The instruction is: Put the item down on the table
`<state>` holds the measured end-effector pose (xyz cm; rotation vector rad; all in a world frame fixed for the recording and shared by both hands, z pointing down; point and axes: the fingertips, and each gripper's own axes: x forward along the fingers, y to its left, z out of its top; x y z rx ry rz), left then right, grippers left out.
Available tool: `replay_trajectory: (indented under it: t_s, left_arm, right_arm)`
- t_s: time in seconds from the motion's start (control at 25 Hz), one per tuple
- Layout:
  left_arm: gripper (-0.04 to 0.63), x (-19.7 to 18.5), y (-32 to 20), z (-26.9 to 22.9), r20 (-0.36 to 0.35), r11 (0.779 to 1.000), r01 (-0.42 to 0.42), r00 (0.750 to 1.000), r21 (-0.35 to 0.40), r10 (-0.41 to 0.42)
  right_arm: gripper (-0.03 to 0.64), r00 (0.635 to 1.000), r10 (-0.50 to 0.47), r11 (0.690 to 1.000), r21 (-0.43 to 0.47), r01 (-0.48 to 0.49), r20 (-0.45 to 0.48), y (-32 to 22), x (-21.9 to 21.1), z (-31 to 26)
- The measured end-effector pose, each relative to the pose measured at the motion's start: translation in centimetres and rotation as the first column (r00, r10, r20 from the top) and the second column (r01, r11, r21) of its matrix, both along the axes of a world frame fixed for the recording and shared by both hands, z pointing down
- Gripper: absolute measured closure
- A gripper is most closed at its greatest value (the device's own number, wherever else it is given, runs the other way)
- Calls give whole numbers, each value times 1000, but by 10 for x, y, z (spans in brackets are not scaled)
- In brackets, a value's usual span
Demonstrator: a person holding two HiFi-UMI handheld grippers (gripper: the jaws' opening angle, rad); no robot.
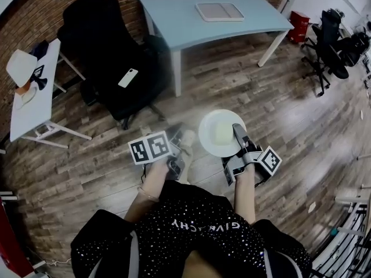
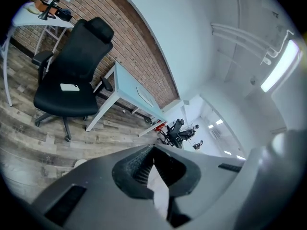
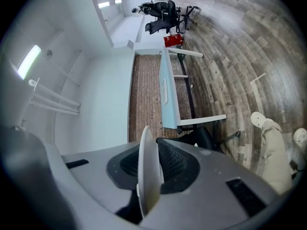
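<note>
My right gripper (image 1: 239, 133) is shut on the rim of a white plate (image 1: 215, 136), held level above the wooden floor in the head view. A pale cream lump (image 1: 223, 132) lies on the plate. In the right gripper view the plate (image 3: 148, 171) stands edge-on between the shut jaws. My left gripper (image 1: 175, 146) hangs to the plate's left, beside its marker cube (image 1: 149, 147). The left gripper view shows it shut on a thin white sheet, like a tissue (image 2: 159, 190). The light blue table (image 1: 174, 10) stands ahead, across the floor.
A flat grey tray (image 1: 219, 11) lies on the blue table. A black office chair (image 1: 116, 62) with a white phone (image 1: 128, 77) on its seat stands left of that table. A white side table (image 1: 32, 97) is at far left. A red bin (image 1: 299, 25) and more chairs (image 1: 333, 45) are at right.
</note>
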<state>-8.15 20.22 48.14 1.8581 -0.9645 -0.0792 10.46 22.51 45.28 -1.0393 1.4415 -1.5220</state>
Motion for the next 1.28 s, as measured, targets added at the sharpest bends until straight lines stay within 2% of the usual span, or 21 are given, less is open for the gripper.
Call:
replay_trajectory:
  t_s: [0.24,0.8,1.28]
  left_arm:
    - [584,28,-70,-4,-7,1000,-28,1000,8,28]
    - [584,69,-280,-32,-12,998,-67,998,20,67]
    - [584,91,-378,-23,-8,993,-117,993,5,117]
  right_arm:
    - [572,1000,29,1000,-8,-29,6,-64,27,1]
    - [574,999,51,999,4,-51,9,-267,62,-25]
    - [574,996,87,996,-21,-87,1,-363,82,-15]
